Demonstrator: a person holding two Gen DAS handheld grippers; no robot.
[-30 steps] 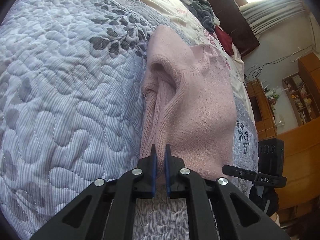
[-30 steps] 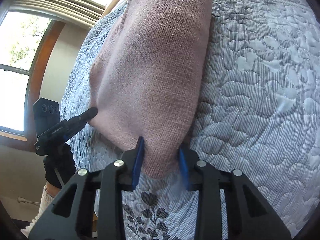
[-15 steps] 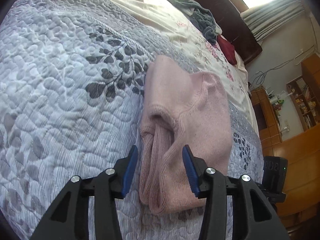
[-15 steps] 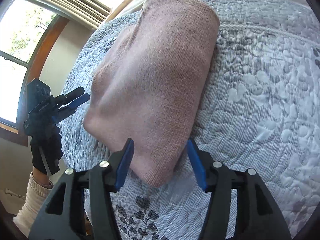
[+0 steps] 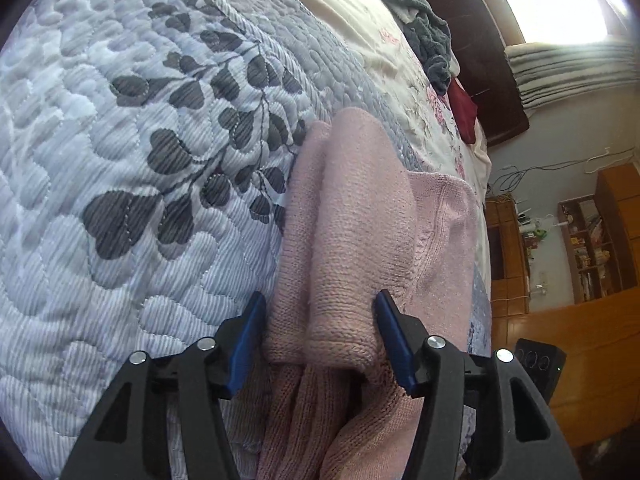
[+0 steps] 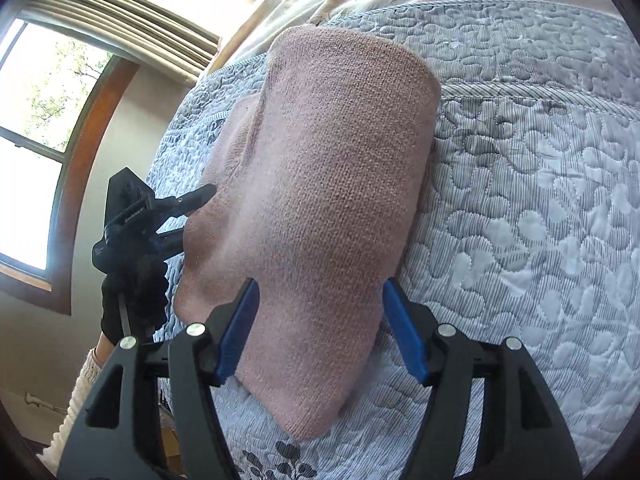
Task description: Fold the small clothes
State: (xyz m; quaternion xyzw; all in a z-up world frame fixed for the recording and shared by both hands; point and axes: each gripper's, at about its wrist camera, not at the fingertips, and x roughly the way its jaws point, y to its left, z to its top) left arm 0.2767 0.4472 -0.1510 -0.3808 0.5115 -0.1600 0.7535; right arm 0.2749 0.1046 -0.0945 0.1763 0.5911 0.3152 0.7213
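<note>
We are holding both the left gripper [image 5: 320,338] and the right gripper [image 6: 320,326] spread, the folded pink sweater [image 6: 320,208] lying between their fingers on the quilt [image 5: 120,200]; next, likely pinching its near edge for another fold.

The left gripper [image 5: 320,340] is held with its jaws spread wide, blue pads [image 5: 245,340] apart. The right gripper [image 6: 320,332] is likewise held agape. In the right wrist view, the left gripper is gripped by a black-gloved hand [image 6: 134,292], a cream sleeve [image 6: 76,408] below.
</note>
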